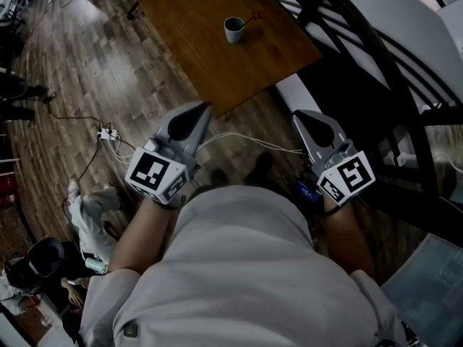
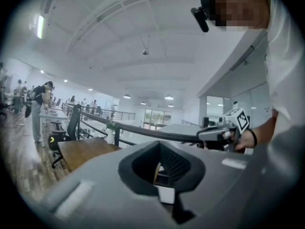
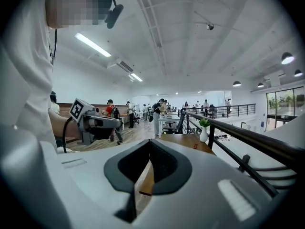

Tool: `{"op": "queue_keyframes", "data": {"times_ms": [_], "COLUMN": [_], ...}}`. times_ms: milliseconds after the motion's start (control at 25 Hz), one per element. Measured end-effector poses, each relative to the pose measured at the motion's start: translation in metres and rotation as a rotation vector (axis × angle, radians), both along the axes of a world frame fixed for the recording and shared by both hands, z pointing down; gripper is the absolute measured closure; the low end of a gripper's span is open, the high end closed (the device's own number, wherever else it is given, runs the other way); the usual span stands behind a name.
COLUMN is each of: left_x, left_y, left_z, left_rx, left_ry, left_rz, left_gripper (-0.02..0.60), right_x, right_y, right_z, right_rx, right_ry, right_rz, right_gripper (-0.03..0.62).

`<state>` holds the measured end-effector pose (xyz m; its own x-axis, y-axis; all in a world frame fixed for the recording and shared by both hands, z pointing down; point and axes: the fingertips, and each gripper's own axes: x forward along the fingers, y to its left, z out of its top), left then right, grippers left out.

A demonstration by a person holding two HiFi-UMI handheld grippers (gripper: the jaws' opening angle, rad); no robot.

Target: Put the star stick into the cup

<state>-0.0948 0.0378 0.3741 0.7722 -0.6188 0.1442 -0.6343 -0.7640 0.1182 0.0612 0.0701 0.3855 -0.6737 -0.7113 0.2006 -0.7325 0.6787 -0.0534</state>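
Observation:
A small grey cup (image 1: pixel 234 30) stands on the brown wooden table (image 1: pixel 195 56) ahead of me. The star stick (image 1: pixel 252 19) lies just right of the cup; its red star (image 3: pixel 195 146) shows faintly on the tabletop in the right gripper view. Both grippers are held close to my body, well short of the table. My left gripper (image 1: pixel 205 108) is shut and empty, its tips near the table's near corner. My right gripper (image 1: pixel 298 114) is also shut with nothing in it. Each gripper also appears in the other's view, right (image 2: pixel 217 133) and left (image 3: pixel 97 123).
A black railing (image 1: pixel 376 56) runs along the table's right side. A white vase with a plant (image 3: pixel 204 132) stands on the table's far end. Cables and a power strip (image 1: pixel 108 133) lie on the wood floor at left, near a seated person (image 1: pixel 43 266).

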Motion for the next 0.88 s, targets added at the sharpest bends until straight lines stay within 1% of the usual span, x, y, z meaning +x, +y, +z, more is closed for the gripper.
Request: {"op": "queue_keyframes", "data": {"times_ms": [120,360,560,680,880], "left_x": [-0.014,-0.028,-0.048,-0.052,-0.049], "left_y": [0.008,0.028,0.033,0.037,0.044], "left_z": [0.000,0.000,0.006,0.008,0.004], "left_rx": [0.003,-0.003,-0.014,-0.022,-0.002], "left_ry": [-0.002,0.005,0.013,0.013,0.040], "left_rz": [0.000,0.028,0.036,0.033,0.050], "left_gripper": [0.578,0.578,0.578,0.578,0.578], "right_x": [-0.017,-0.039,-0.065,-0.069,-0.067], "right_y": [0.011,0.028,0.036,0.040,0.045], "right_z": [0.001,0.000,0.008,0.009,0.004], "right_rx": [-0.001,-0.006,-0.016,-0.012,-0.002], "right_ry": [-0.002,0.001,0.000,0.004,0.017], "right_rz": [-0.001,0.012,0.019,0.026,0.030], "right_gripper": [0.586,0.586,0.586,0.586,0.586]}}
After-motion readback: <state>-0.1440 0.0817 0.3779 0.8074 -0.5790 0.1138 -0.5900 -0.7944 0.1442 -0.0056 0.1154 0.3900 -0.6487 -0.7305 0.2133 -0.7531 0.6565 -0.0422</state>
